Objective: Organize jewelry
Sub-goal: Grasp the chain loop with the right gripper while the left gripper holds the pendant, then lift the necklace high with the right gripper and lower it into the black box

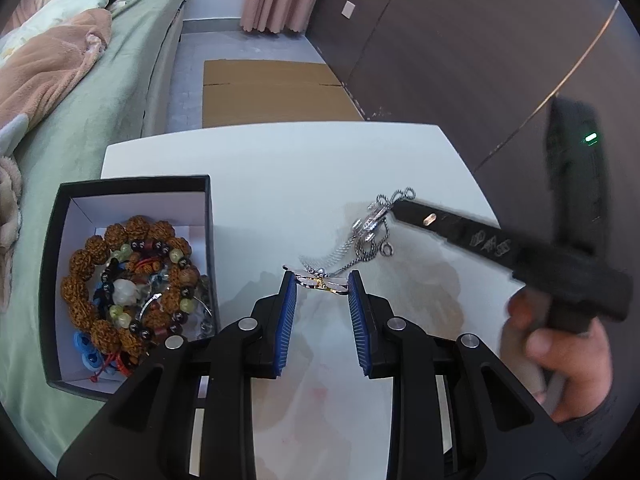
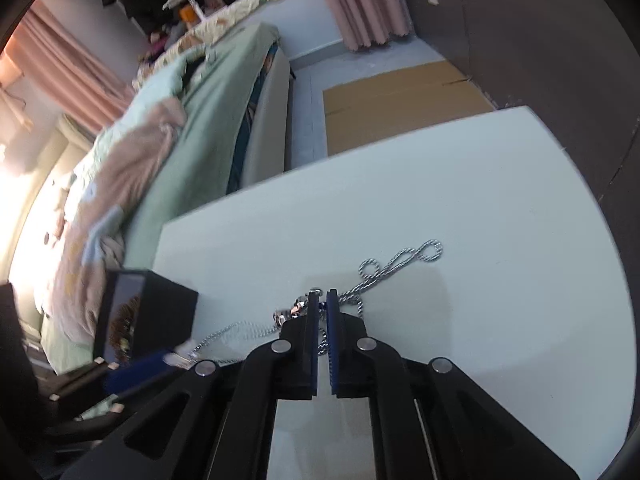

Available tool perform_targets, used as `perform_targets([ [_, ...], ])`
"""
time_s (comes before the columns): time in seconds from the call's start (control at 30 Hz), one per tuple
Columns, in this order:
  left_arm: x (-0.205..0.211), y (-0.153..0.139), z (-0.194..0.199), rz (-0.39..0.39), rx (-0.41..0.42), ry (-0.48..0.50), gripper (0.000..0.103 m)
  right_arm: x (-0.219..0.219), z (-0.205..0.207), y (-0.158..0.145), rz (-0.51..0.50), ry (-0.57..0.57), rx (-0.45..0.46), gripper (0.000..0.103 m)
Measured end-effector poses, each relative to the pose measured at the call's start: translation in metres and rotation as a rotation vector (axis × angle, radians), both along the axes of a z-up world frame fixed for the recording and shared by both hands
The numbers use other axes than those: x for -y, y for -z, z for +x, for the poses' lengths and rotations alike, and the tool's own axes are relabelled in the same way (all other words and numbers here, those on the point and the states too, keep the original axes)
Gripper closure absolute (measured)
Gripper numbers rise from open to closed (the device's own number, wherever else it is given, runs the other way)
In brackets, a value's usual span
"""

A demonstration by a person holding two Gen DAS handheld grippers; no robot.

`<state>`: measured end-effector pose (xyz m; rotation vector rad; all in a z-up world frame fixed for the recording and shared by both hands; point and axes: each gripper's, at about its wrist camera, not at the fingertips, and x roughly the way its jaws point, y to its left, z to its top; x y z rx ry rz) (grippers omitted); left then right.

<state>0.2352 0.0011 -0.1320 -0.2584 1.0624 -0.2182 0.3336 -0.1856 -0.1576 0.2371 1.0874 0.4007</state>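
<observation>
Fingers [image 1: 362, 304] of left gripper [image 1: 322, 282] pinch one ring [image 1: 322, 281]; right gripper [image 2: 322, 300] clamps one chain [image 2: 396, 264].

We ride the left gripper [image 1: 322, 280], close above the white table [image 1: 280, 168], looking steeply down toward its far edge, our right-wrist view comes in low from the table's right side, both views share the silver chain [image 2: 396, 266] and black box [image 1: 132, 188].
</observation>
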Motion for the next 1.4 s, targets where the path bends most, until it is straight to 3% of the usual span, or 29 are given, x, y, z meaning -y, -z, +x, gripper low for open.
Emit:
perform_targets([
  [0.3, 0.005, -0.003, -0.013, 0.035, 0.003, 0.026, 0.076, 0.035, -0.018, -0.046, 0.119, 0.053, 0.095, 0.103],
  [0.5, 0.002, -0.011, -0.025, 0.052, 0.021, 0.026, 0.076, 0.052, -0.042, -0.092, 0.184, 0.075, 0.208, 0.103],
  [0.6, -0.002, -0.02, -0.029, 0.042, 0.04, 0.015, 0.076, 0.048, -0.047, -0.097, 0.159, 0.053, 0.192, 0.102],
  [0.7, -0.009, -0.028, -0.035, 0.023, 0.061, 0.003, 0.076, 0.044, -0.045, -0.081, 0.122, 0.044, 0.117, 0.098],
  [0.73, -0.011, -0.031, -0.037, 0.02, 0.068, 0.0, 0.076, 0.04, -0.042, -0.07, 0.087, 0.043, 0.076, 0.092],
  [0.77, -0.013, -0.032, -0.038, 0.019, 0.073, -0.002, 0.076, 0.036, -0.041, -0.062, 0.066, 0.044, 0.053, 0.062],
  [0.83, -0.017, -0.034, -0.039, 0.014, 0.078, -0.013, 0.076, 0.03, -0.039, -0.052, 0.033, 0.052, 0.051, 0.025],
  [0.93, -0.025, -0.036, -0.042, 0.008, 0.086, -0.027, 0.076, 0.02, -0.031, -0.037, -0.019, 0.039, 0.024, 0.065],
  [0.97, -0.029, -0.037, -0.042, 0.005, 0.091, -0.034, 0.076, 0.019, -0.028, -0.029, -0.013, 0.032, -0.007, 0.069],
  [1.17, -0.051, -0.044, -0.042, -0.02, 0.112, -0.076, 0.076, 0.001, -0.013, 0.007, -0.129, 0.014, -0.087, 0.073],
  [1.2, -0.055, -0.046, -0.043, -0.025, 0.118, -0.084, 0.076, -0.002, -0.012, 0.01, -0.149, 0.009, -0.091, 0.076],
  [1.23, -0.058, -0.048, -0.044, -0.029, 0.122, -0.09, 0.076, -0.004, -0.011, 0.015, -0.171, 0.007, -0.105, 0.087],
  [1.27, -0.062, -0.049, -0.045, -0.033, 0.127, -0.097, 0.076, -0.006, -0.01, 0.019, -0.19, 0.009, -0.114, 0.089],
  [1.4, -0.074, -0.052, -0.047, -0.043, 0.135, -0.118, 0.076, -0.01, -0.013, 0.01, -0.189, 0.004, -0.077, 0.089],
])
